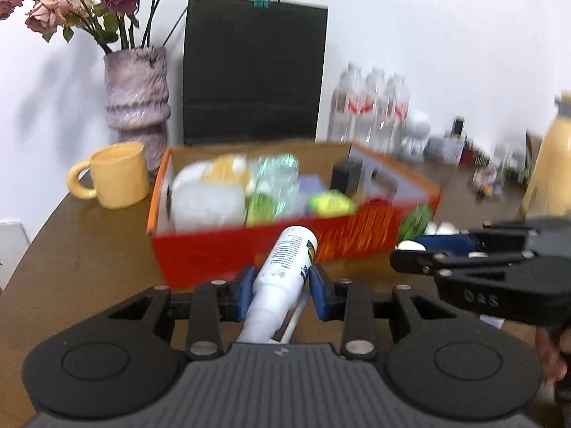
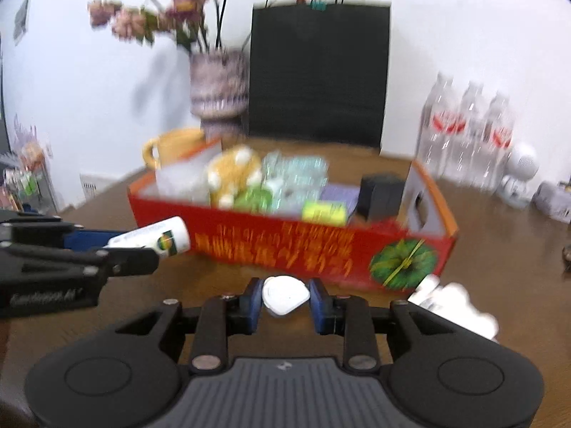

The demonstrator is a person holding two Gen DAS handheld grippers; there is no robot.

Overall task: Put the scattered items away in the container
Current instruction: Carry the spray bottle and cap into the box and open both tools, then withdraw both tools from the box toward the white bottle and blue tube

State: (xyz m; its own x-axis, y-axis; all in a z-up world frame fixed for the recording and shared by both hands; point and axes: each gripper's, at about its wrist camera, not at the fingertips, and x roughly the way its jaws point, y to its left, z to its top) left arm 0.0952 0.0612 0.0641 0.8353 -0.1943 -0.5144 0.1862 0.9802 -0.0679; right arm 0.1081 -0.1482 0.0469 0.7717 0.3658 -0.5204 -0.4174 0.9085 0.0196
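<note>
A red cardboard box point(image 1: 221, 253) point(image 2: 285, 242) sits on the brown table, filled with several items. My left gripper point(image 1: 282, 285) is shut on a white tube with printed label point(image 1: 285, 267), held in front of the box's near wall; the tube also shows in the right wrist view point(image 2: 157, 239). My right gripper point(image 2: 285, 299) is shut on a small white rounded case point(image 2: 285, 294), just in front of the box. The right gripper also shows at the right of the left wrist view point(image 1: 410, 253). White items point(image 2: 453, 303) lie on the table by the box's right corner.
A yellow mug point(image 1: 114, 174) and a vase of dried roses point(image 1: 137, 100) stand left of the box. A black paper bag point(image 1: 253, 75) stands behind it. Water bottles point(image 1: 371, 110) and small clutter are at the back right, a yellow jug point(image 1: 549, 164) far right.
</note>
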